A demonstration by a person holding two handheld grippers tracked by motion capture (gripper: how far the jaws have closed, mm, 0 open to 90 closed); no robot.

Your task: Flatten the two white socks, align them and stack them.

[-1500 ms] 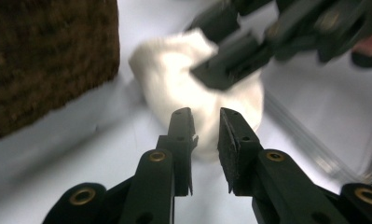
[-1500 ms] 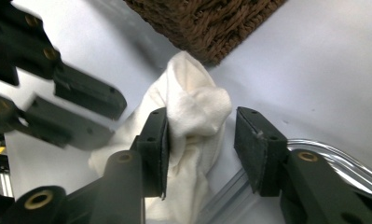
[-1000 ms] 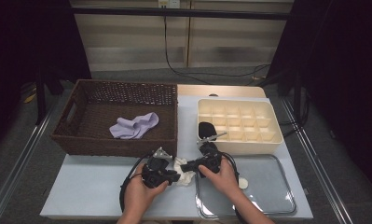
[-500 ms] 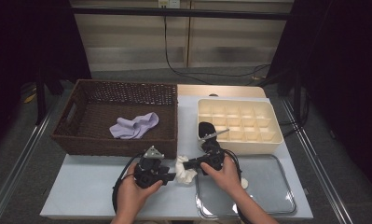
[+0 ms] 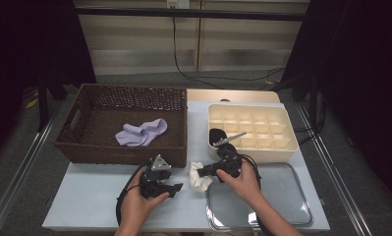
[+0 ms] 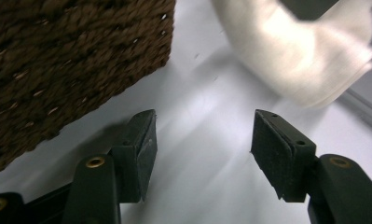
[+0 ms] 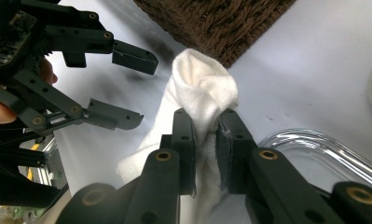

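The right hand-held gripper (image 5: 199,172) has its jaws pinched tight on a white sock (image 5: 199,178), the cloth bunched up between the pads and the rest of it hanging down toward the pale worktop (image 5: 85,196). In the right gripper view the sock (image 7: 200,93) bulges out above the closed jaws and trails away below them. It sits near the front of the worktop, just off the near right corner of the brown wicker basket (image 5: 80,142) and beside the left edge of the clear glass tray (image 5: 301,206). The left hand-held gripper (image 5: 176,187) lies just to the left of the sock, its jaws parted and holding nothing; they have just been opening, and the left gripper view shows only bare worktop between the pads, with the sock (image 6: 305,60) a little way ahead. A lilac cloth (image 5: 140,132) lies inside the basket. Behind the right hand stands a cream divided box (image 5: 287,145) with something black (image 5: 216,134) in its near left compartment.
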